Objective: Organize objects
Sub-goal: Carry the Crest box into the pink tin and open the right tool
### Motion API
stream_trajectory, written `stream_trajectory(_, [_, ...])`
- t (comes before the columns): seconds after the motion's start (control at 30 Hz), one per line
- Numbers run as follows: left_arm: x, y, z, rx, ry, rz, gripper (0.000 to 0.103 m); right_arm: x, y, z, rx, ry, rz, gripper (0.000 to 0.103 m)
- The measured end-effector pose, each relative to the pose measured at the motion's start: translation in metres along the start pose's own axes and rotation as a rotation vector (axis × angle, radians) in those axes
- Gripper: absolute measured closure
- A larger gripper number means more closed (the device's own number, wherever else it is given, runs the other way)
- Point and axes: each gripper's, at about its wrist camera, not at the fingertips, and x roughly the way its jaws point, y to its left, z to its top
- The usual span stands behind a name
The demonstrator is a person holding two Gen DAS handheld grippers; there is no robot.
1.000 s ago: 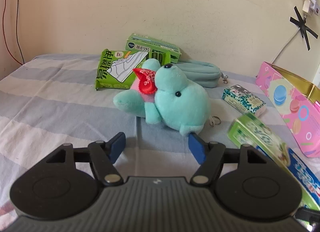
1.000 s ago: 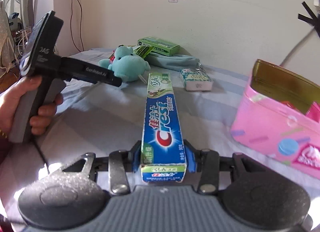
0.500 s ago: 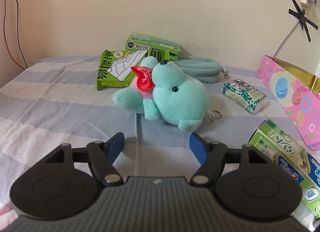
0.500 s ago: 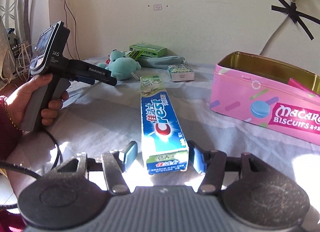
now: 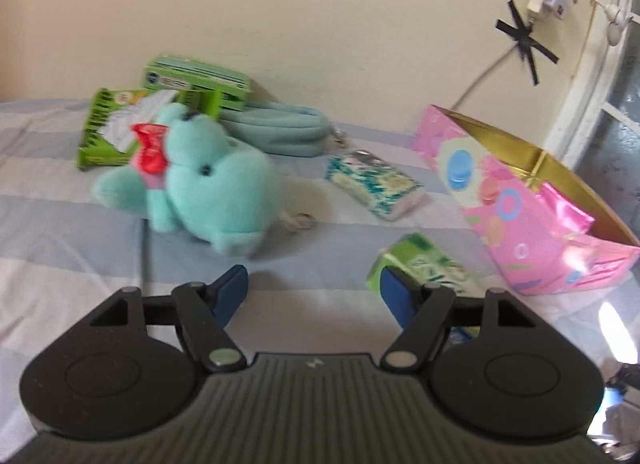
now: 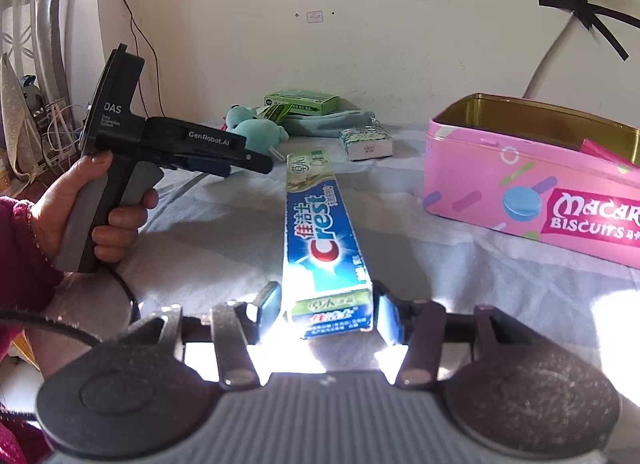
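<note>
A Crest toothpaste box (image 6: 322, 240) lies on the striped bed sheet; its near end sits between the fingers of my right gripper (image 6: 326, 310), which is open with gaps on both sides. Its far end shows in the left wrist view (image 5: 430, 264). My left gripper (image 5: 314, 290) is open and empty, just short of a teal plush toy (image 5: 212, 188), and shows in the right wrist view (image 6: 256, 162). An open pink biscuit tin (image 6: 532, 180) stands to the right and also shows in the left wrist view (image 5: 520, 204).
By the back wall lie a green wipes pack (image 5: 116, 128), a green box (image 5: 196, 82), a light blue pouch (image 5: 280, 130) and a small tissue pack (image 5: 374, 184). A pink packet (image 5: 564, 212) sits inside the tin.
My right gripper has opened and let go of the toothpaste box, which now lies on the bed. My left gripper has swung to the right, towards the tin.
</note>
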Motion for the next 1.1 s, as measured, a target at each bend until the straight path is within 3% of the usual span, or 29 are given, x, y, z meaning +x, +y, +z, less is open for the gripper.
stream_trajectory(0.07, [0.009, -0.015, 0.006, 0.024, -0.006, 0.003, 0.024, -0.002, -0.002, 0.0, -0.003, 0.005, 0.01, 0.061])
stream_trajectory(0.13, [0.016, -0.025, 0.013, 0.026, -0.016, -0.011, 0.008, -0.008, -0.005, -0.003, -0.007, 0.005, -0.009, 0.061])
stream_trajectory(0.27, [0.029, -0.049, 0.026, 0.009, -0.017, -0.102, 0.007, -0.027, -0.028, -0.01, 0.008, -0.007, -0.076, 0.059])
stream_trajectory(0.33, [0.036, -0.063, 0.028, 0.023, -0.01, -0.11, 0.007, -0.038, -0.041, -0.014, 0.004, -0.023, -0.157, 0.055])
stream_trajectory(0.37, [0.041, -0.072, 0.028, 0.028, 0.001, -0.118, 0.007, -0.044, -0.053, -0.016, 0.012, -0.037, -0.244, 0.054])
stream_trajectory(0.43, [0.048, -0.087, 0.025, 0.046, 0.03, -0.138, 0.008, -0.056, -0.077, -0.018, 0.087, -0.059, -0.335, 0.053])
stream_trajectory(0.53, [0.048, -0.103, 0.014, 0.085, 0.037, -0.102, 0.011, -0.076, -0.112, -0.023, 0.24, -0.1, -0.334, 0.052])
stream_trajectory(0.63, [0.041, -0.102, 0.005, 0.072, 0.04, -0.096, 0.011, -0.083, -0.125, -0.024, 0.269, -0.128, -0.328, 0.047])
stream_trajectory(0.8, [0.022, -0.094, -0.004, 0.088, 0.027, -0.061, 0.011, -0.069, -0.116, -0.017, 0.217, -0.123, -0.229, 0.041])
stream_trajectory(0.9, [0.021, -0.092, -0.008, 0.089, 0.046, -0.088, 0.011, -0.052, -0.104, -0.009, 0.155, -0.097, -0.205, 0.034])
stream_trajectory(0.97, [0.023, -0.094, -0.01, 0.072, 0.062, -0.141, 0.019, -0.041, -0.099, -0.005, 0.122, -0.074, -0.204, 0.034])
stream_trajectory(1.0, [0.024, -0.096, -0.01, 0.051, 0.078, -0.195, 0.031, -0.033, -0.097, -0.003, 0.105, -0.049, -0.206, 0.035])
stream_trajectory(1.03, [0.024, -0.097, -0.011, 0.032, 0.099, -0.241, 0.034, -0.027, -0.095, -0.002, 0.09, -0.024, -0.201, 0.041])
stream_trajectory(1.1, [0.016, -0.111, -0.014, 0.08, 0.082, -0.199, 0.034, -0.02, -0.086, -0.002, 0.058, -0.007, -0.226, 0.046])
